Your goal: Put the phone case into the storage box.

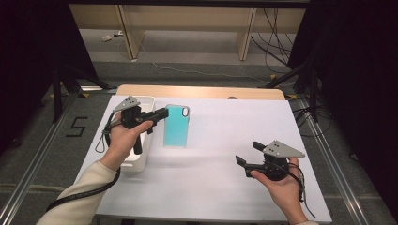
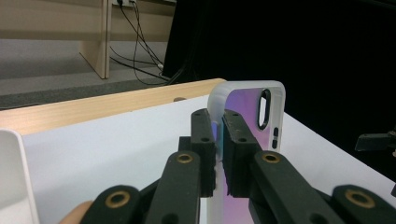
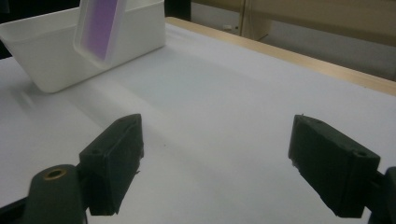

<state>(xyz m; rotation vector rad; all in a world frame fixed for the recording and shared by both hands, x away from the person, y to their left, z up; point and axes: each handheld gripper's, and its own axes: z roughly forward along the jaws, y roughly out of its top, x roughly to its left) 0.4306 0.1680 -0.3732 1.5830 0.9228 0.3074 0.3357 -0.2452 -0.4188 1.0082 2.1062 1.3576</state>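
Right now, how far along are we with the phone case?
Done: the left gripper is shut on the phone case, pinching its edge and holding it off the table. In hand: the case hangs beside the white bin, not in it. The right gripper is open over bare table. Left: probably carrying the case wherever it goes, perhaps the bin, and releasing it.

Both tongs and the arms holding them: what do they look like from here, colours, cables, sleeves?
Both are black handheld units. The left tongs and the right tongs each carry a grey three-cornered plate on top. Their linkage arms have brass-coloured pivot rivets, and the blocky black pads show small screw holes. A black ribbed cable trails along the left forearm, which wears a cream sleeve. Thin black cords hang below the right unit.
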